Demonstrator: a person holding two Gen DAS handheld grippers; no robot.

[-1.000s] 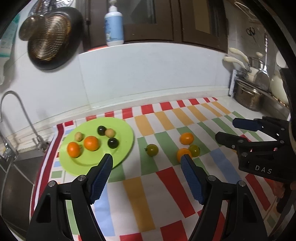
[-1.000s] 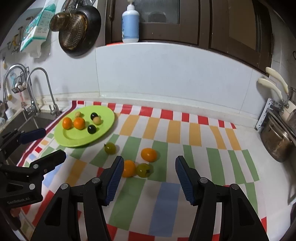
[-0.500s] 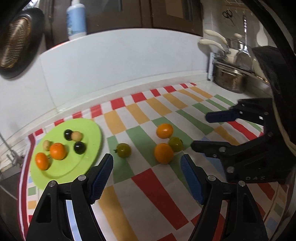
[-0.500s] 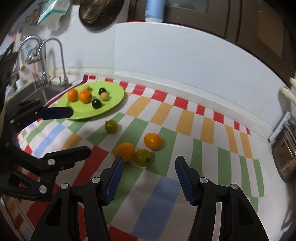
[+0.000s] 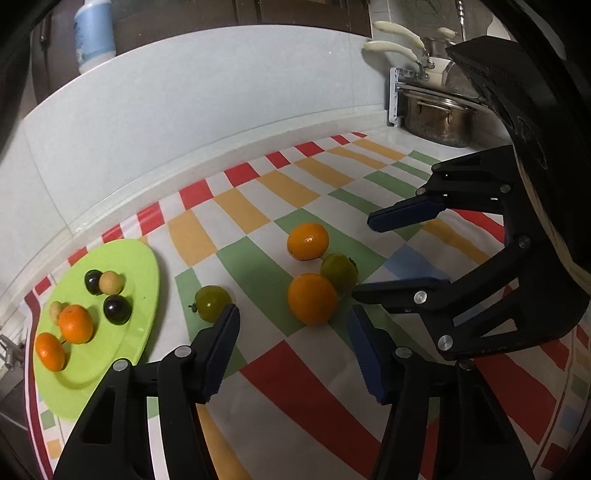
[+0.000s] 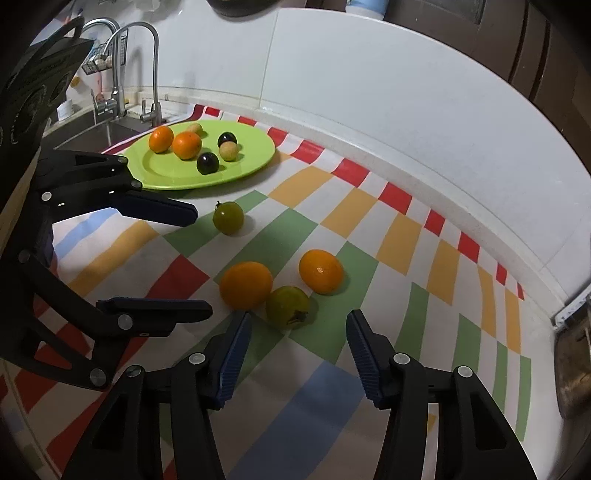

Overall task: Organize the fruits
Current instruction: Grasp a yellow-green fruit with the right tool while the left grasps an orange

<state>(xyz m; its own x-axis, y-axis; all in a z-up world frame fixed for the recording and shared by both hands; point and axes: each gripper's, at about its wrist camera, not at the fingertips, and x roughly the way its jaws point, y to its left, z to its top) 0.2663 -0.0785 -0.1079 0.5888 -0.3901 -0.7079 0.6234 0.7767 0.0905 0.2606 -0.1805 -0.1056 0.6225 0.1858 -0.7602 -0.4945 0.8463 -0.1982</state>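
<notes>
A green plate holds two oranges, two dark fruits and two pale small fruits. On the checked cloth lie a near orange, a far orange, a green tomato touching the near orange, and a lone green tomato. My left gripper is open, just short of the near orange. My right gripper is open, just short of the green tomato beside the oranges.
A sink with taps lies left of the plate. A steel pot stands at the counter's right end. A white backsplash runs behind the cloth. A blue-white bottle stands on the ledge above.
Both grippers have moved forward and down toward the cluster of two oranges and the green tomato, converging from either side. The fruits have not moved.
</notes>
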